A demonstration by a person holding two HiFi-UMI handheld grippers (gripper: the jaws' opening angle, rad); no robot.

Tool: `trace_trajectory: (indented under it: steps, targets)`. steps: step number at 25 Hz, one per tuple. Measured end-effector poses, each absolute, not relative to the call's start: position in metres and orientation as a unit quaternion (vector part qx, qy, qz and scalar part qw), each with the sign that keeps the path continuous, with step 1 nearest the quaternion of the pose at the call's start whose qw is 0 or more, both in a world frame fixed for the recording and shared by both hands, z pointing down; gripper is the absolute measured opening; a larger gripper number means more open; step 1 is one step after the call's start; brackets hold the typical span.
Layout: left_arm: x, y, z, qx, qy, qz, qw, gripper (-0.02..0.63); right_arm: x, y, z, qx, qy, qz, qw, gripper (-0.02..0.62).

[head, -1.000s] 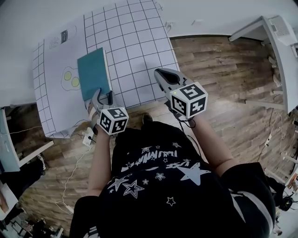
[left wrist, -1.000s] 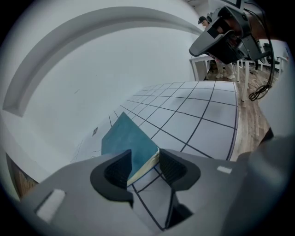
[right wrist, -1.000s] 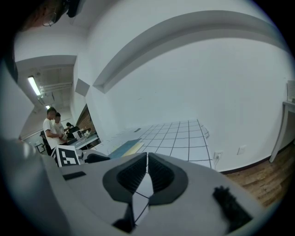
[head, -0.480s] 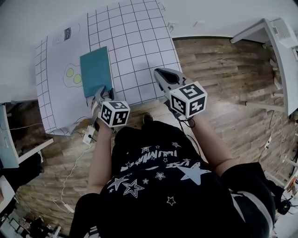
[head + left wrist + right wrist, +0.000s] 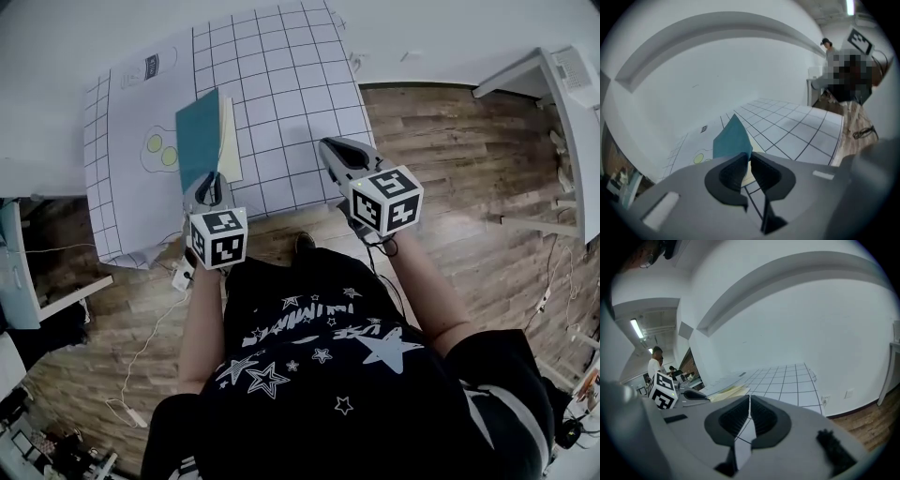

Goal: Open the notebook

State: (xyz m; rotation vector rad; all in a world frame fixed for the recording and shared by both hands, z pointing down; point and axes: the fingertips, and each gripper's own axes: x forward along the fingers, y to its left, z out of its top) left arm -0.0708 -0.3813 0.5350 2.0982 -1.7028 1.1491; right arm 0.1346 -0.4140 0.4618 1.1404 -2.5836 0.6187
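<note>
The teal notebook point(image 5: 199, 139) lies on the gridded white mat point(image 5: 281, 84). Its cover is raised on edge, and the cream pages point(image 5: 228, 141) show to its right. My left gripper point(image 5: 208, 190) is at the notebook's near edge. Its jaws have just been closing and now pinch the teal cover point(image 5: 731, 138), which rises beyond the left gripper point(image 5: 746, 157). My right gripper point(image 5: 334, 150) hangs over the mat's near right part, apart from the notebook. The right gripper point(image 5: 749, 399) is shut on nothing, with the cream pages point(image 5: 725, 392) to its left.
A white sheet with yellow circles point(image 5: 161, 150) lies left of the notebook. A white desk point(image 5: 548, 80) stands at the far right. A power strip and cable point(image 5: 181, 274) lie on the wood floor below the mat's near edge. People stand in the background point(image 5: 843, 65).
The left gripper closed on the notebook's near edge and rose, and the teal cover swung up from flat to standing, baring the cream pages. The right gripper kept still.
</note>
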Motion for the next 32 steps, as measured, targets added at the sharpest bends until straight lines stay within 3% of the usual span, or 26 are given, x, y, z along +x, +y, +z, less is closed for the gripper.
trace_trajectory:
  steps: [5,11,21,32]
  targets:
    - [-0.108,-0.382,0.491,0.725,-0.613,0.272,0.159,0.043,0.104,-0.419,0.452,0.383,-0.892,0.204,0.126,0.018]
    - [-0.166,-0.376,0.473,0.733,-0.621,0.207,0.187,0.043,0.045,-0.417,0.449,0.377,-0.894,0.200,0.133,0.018]
    - [-0.256,-0.356,0.506,0.737,-0.596,0.179,0.262,0.043,-0.068,-0.419,0.448,0.359,-0.900,0.195,0.151,0.018]
    - [-0.290,-0.346,0.568,0.760,-0.523,0.229,0.311,0.094,-0.138,-0.426,0.469,0.378,-0.883,0.207,0.185,0.018]
